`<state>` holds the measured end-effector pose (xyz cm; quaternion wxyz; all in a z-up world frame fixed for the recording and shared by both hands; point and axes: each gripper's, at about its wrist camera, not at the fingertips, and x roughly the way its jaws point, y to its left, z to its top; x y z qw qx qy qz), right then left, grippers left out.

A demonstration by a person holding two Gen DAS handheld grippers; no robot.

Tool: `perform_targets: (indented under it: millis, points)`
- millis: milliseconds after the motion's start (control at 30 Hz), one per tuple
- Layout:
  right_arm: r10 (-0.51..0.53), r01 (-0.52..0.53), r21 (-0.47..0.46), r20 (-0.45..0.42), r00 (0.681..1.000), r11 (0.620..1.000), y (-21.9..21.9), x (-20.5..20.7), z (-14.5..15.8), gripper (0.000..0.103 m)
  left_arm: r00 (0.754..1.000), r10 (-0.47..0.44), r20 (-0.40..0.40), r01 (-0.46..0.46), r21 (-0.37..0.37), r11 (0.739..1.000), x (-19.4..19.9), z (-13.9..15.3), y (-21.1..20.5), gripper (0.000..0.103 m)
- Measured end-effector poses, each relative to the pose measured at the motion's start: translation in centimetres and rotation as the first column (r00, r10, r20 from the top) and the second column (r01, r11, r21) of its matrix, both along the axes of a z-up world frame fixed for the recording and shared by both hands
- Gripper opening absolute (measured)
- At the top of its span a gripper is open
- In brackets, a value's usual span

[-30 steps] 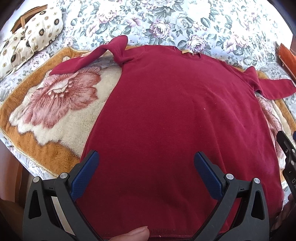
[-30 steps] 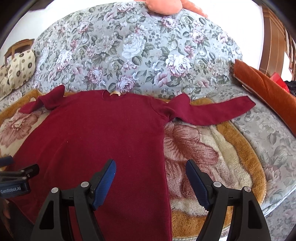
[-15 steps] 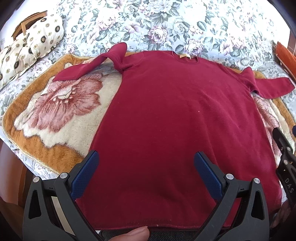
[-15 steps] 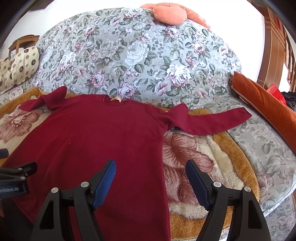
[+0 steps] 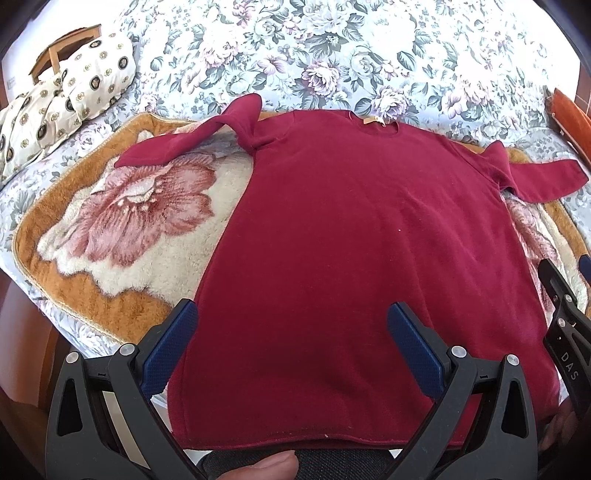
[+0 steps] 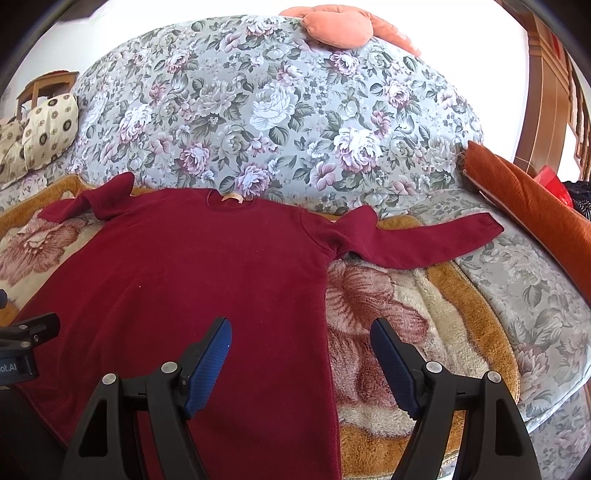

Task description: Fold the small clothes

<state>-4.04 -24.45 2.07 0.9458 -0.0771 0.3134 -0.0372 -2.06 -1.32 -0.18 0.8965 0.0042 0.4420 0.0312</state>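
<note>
Hovering above sweater (image 5: 351, 258) hem, left gripper (image 5: 291, 343) jaws spread; right gripper (image 6: 301, 354) likewise.

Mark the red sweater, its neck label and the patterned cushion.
red sweater (image 5: 351, 258), left wrist view, middle of the body panel.
neck label (image 6: 232, 198), right wrist view, the tan tag inside the collar.
patterned cushion (image 5: 98, 74), left wrist view, its cream face with dark medallions.

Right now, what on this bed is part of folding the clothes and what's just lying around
Part of the job:
- dark red sweater
- left gripper, open
- right gripper, open

Just lying about:
- flower-pattern blanket under the sweater
- spotted cushions
- orange bolster
- peach cushion
</note>
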Motion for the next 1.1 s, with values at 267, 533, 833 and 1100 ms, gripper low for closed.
perform_targets:
  millis: [267,533,833,1100]
  points:
    - [-0.003,0.004,-0.012,0.012,1.000,1.000,0.2,-0.3,0.3,0.075,1.000,0.007,0.014,-0.007,-0.013,1.000,-0.1,0.5,0.2,0.103]
    - [0.036,-0.039,0.053,0.048,0.998,0.998,0.9,-0.9,3.8,0.075,1.000,0.011,0.018,-0.011,-0.030,0.999,0.5,0.2,0.3,0.103]
    - [0.130,-0.146,0.134,0.125,0.984,0.980,4.6,0.0,6.5,0.076,1.000,0.017,-0.004,-0.017,-0.042,0.999,0.9,-1.0,1.0,0.103]
    - [0.197,-0.203,0.124,0.061,0.979,0.971,5.9,6.7,4.9,0.075,1.000,-0.009,-0.006,0.009,-0.083,0.996,1.3,-0.9,1.4,0.103]
